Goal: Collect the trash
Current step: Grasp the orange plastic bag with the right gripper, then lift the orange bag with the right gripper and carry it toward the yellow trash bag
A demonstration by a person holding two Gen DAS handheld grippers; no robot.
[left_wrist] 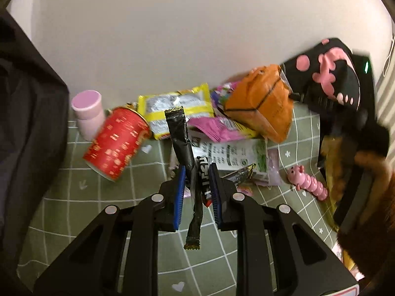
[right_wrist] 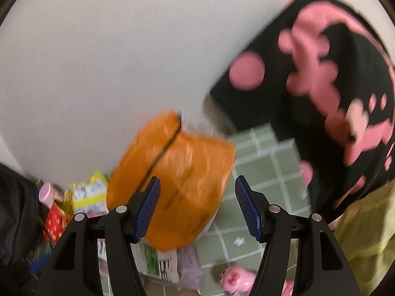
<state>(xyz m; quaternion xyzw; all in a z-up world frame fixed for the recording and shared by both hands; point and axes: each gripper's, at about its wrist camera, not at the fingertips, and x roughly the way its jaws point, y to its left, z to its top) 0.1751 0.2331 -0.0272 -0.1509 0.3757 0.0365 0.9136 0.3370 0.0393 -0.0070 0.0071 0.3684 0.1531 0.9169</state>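
The left gripper (left_wrist: 197, 185) is pinching a limp black wrapper (left_wrist: 184, 145) that is risking slipping free, while the right gripper (right_wrist: 197, 207), jaws wide and empty, is nearing the orange bag (right_wrist: 177, 172).

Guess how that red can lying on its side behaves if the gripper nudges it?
The red can is round and lies tilted on the green cloth, so it would probably roll. It touches the pink bottle, which might block it or tip.
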